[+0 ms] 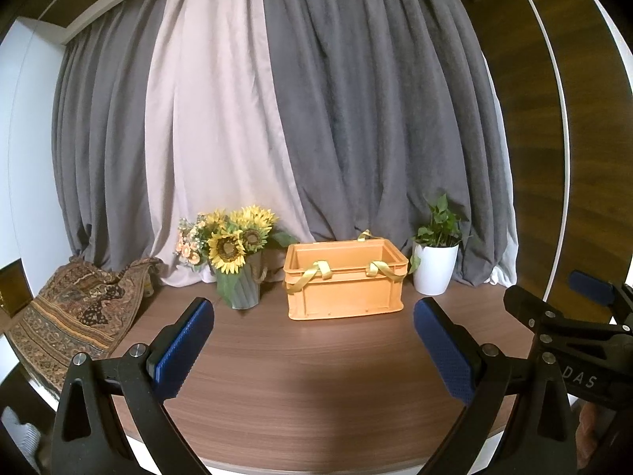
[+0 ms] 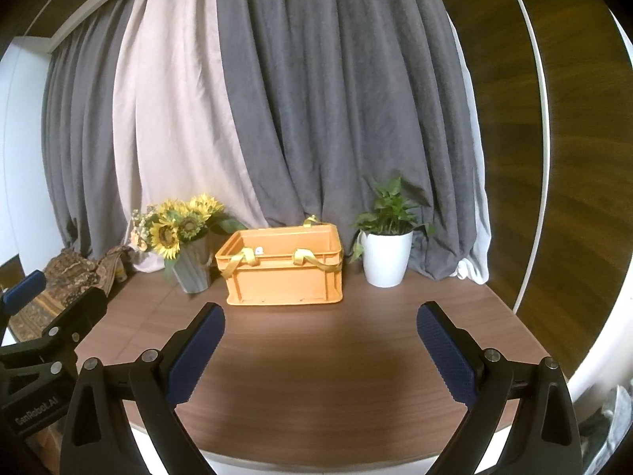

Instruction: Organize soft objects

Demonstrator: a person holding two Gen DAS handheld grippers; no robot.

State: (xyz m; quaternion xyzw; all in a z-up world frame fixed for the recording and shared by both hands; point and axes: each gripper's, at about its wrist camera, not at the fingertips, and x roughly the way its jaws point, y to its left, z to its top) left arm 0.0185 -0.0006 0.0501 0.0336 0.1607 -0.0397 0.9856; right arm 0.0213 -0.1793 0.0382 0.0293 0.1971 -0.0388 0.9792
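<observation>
Progress looks close to nil, judging by how things lie. Centre of both views, the orange crate [image 1: 345, 282] sits on the wooden table [image 1: 308, 376] with yellow ribbon handles [image 1: 316, 271] draped over its front rim; its inside is mostly hidden, save a small pale speck in the right wrist view that I cannot identify. At the left edge of the frame, the patterned cloth [image 1: 75, 316] lies crumpled and hanging off the table's edge, well apart from the crate. It seems the only soft thing in sight, and it is not yet put away. The left gripper [image 1: 312, 346] and right gripper [image 2: 320, 350] both hover low over bare table, fingers spread wide and holding nothing. The sunflower vase [image 1: 237, 261] and potted plant [image 1: 435, 261] flank the crate.
</observation>
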